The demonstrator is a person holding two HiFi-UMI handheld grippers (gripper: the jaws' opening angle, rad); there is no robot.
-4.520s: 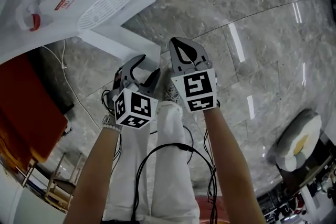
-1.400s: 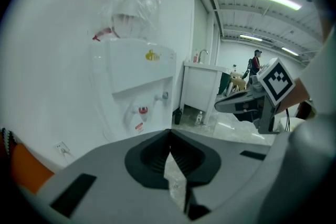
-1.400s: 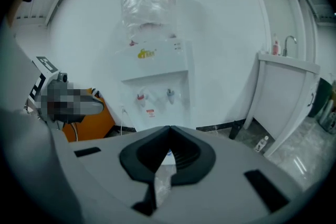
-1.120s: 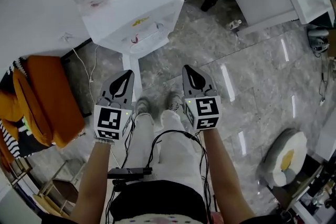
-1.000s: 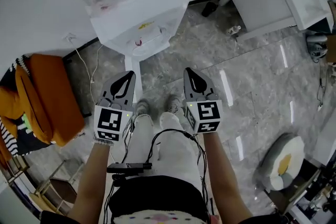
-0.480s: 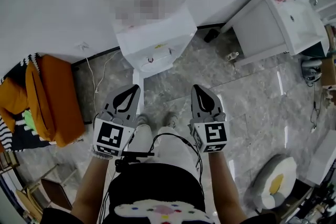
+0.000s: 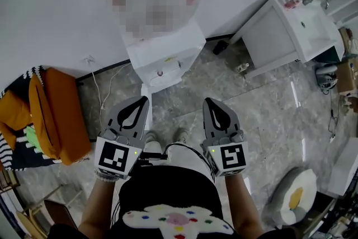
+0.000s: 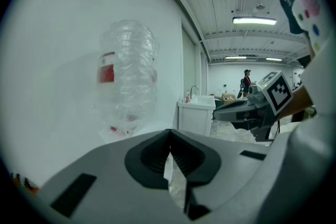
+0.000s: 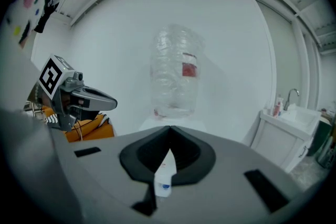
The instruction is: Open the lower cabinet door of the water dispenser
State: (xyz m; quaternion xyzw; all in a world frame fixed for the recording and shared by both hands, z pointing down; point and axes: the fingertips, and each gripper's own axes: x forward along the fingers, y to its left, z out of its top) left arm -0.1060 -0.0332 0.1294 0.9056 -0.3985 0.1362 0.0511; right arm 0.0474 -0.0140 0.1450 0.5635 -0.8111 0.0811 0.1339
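You are holding left gripper (image 7: 141, 101), right gripper (image 7: 209, 102) clenched, empty. White boxy water dispenser (image 7: 162, 56) with clear bottle (image 9: 176, 71) standing at grey marble floor's (image 7: 263, 103) wall edge ahead; its narrow white lower door (image 7: 146, 91) seemingly jutting open. Next: checking opening.
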